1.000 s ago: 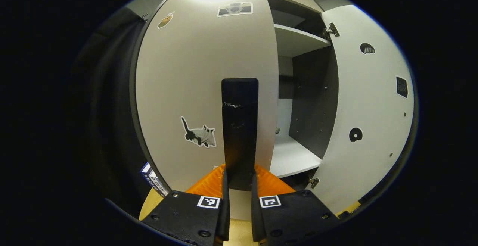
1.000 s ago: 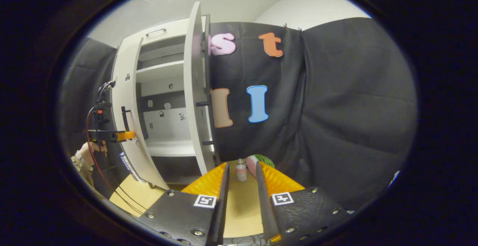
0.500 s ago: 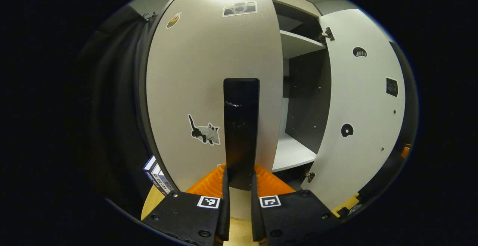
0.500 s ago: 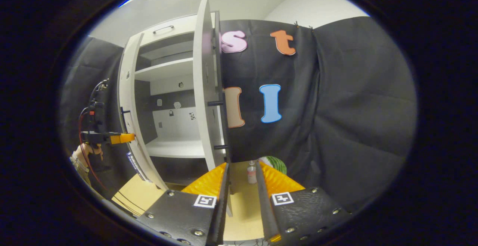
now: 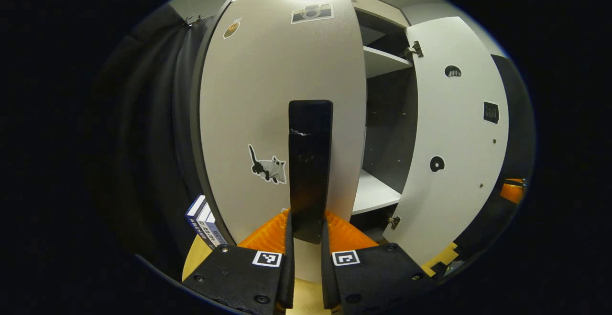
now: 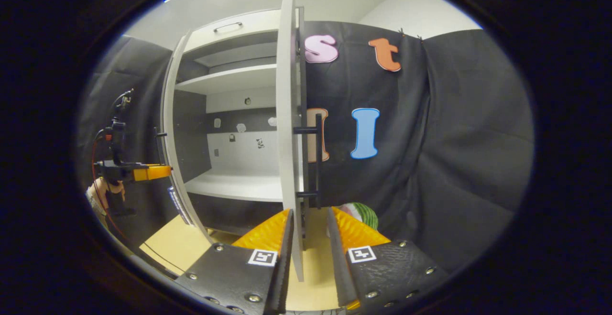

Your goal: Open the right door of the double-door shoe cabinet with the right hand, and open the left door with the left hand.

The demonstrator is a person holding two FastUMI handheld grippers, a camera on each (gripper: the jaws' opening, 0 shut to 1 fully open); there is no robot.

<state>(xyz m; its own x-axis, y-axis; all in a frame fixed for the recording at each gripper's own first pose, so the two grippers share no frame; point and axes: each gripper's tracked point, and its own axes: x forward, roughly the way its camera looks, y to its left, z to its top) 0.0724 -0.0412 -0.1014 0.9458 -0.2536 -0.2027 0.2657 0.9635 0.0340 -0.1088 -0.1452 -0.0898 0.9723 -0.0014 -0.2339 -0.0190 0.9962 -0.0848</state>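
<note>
- Both doors of the shoe cabinet (image 6: 229,90) stand swung out.
- Your left gripper (image 5: 306,231) has its jaws closed on the black handle (image 5: 310,167) of the left door (image 5: 267,114), which runs up toward 12 o'clock.
- Your right gripper (image 6: 308,231) has its jaws a little apart around the edge of the right door (image 6: 286,114); you cannot tell if they touch it.
- At 9 o'clock in the right gripper view, your hand (image 6: 98,193) holds the left gripper.
- At 8 o'clock in the left gripper view, books (image 5: 204,222) lean on the counter (image 5: 196,262).
</note>
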